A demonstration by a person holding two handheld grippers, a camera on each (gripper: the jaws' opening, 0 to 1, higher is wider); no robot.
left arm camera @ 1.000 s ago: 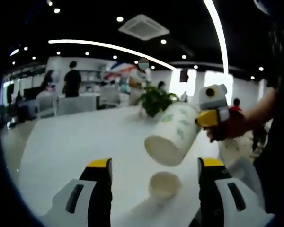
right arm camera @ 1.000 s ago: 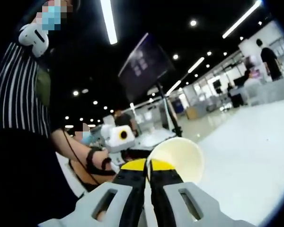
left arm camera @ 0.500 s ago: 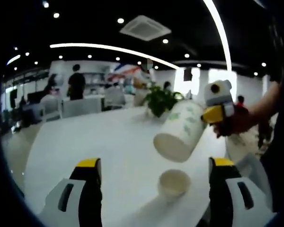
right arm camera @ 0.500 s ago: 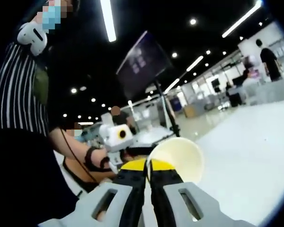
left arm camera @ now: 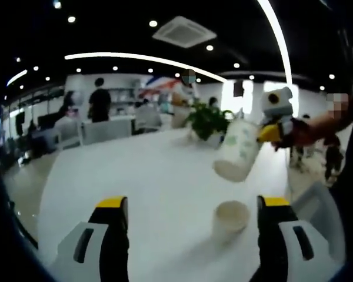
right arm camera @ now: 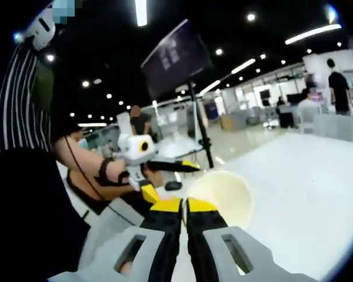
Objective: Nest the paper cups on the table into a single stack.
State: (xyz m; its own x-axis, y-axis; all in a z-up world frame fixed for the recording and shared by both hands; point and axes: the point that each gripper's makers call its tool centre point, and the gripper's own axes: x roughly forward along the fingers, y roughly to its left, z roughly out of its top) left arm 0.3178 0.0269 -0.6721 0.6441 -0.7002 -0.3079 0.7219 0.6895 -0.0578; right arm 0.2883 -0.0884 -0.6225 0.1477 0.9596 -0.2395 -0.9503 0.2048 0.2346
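— Where is each cup?

— One paper cup (left arm camera: 230,218) stands upright, mouth up, on the white table (left arm camera: 141,188), near the table's edge closest to the left gripper (left arm camera: 188,205). In the left gripper view it sits just inside the right-hand jaw, not touching it. The other cup, the printed cup (left arm camera: 238,150), with a green leaf pattern on its side, is up in the air over the table, tilted with its base pointing down and towards the standing one, well apart from it.

— What holds it?

— The right gripper (left arm camera: 273,131), coming in from the right of the left gripper view, pinches it near the rim. In the right gripper view its own jaws (right arm camera: 185,205) are pressed nearly together on the wall of the cup, whose open mouth (right arm camera: 219,197) faces the camera.

— And the left tongs?

— Spread wide, holding nothing, both yellow-tipped jaws hovering above the table. The same gripper shows in the right gripper view (right arm camera: 167,166), held out by a person's arm.

— Anything else on the table?

— A potted plant (left arm camera: 208,120) towards the far edge, behind the raised cup.
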